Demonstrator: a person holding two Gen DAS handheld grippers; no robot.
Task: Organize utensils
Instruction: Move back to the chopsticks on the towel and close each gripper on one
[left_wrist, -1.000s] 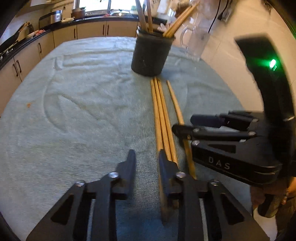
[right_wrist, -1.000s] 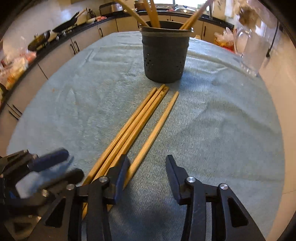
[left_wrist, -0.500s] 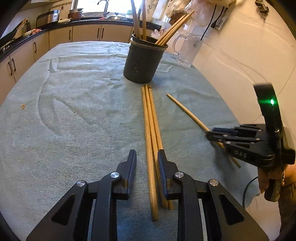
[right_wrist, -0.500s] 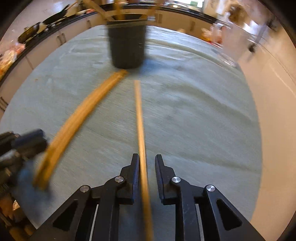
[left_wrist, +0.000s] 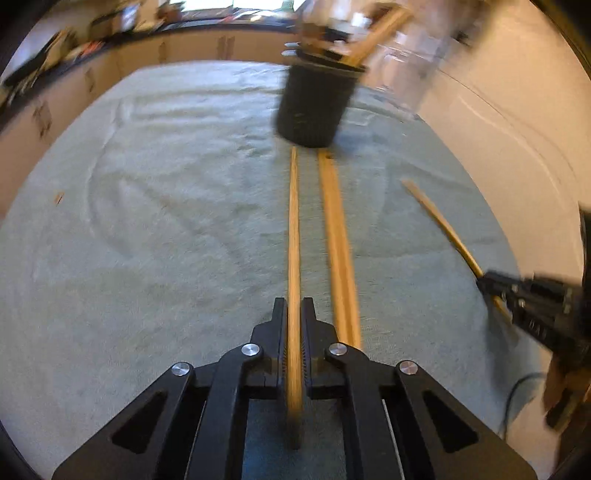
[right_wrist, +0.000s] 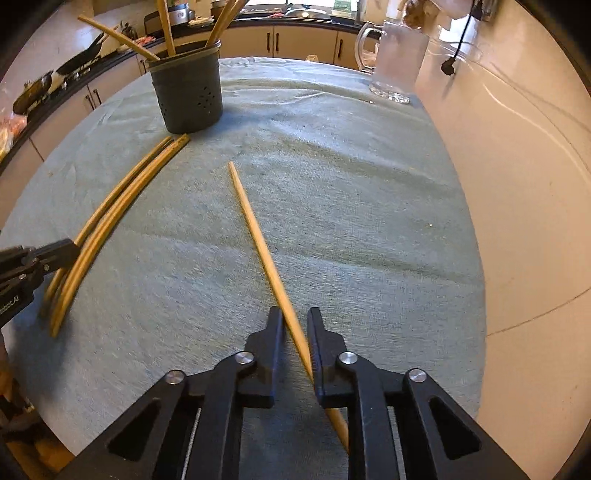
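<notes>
Three wooden chopsticks (right_wrist: 110, 218) lie on the teal cloth in front of the dark utensil holder (right_wrist: 190, 99), which has several sticks standing in it. My left gripper (left_wrist: 294, 314) has its jaws closing tight on the leftmost chopstick (left_wrist: 294, 229), and the other two (left_wrist: 338, 240) lie just right of it. A fourth chopstick (right_wrist: 255, 236) crosses slantwise between the closing jaws of my right gripper (right_wrist: 295, 321) and touches both pads. The left wrist view shows the right gripper (left_wrist: 491, 286) at the far right; the right wrist view shows the left gripper (right_wrist: 55, 251) at the left edge.
A clear glass mug (right_wrist: 393, 62) stands at the far right of the cloth-covered table (right_wrist: 369, 221). The table's edge drops to a pale floor on the right. Kitchen counters with pans run behind and to the left.
The left jaws have shut on the leftmost chopstick and drawn it slightly apart from the other two. The right gripper closed on the fourth chopstick and carried it rightwards, away from the group.
</notes>
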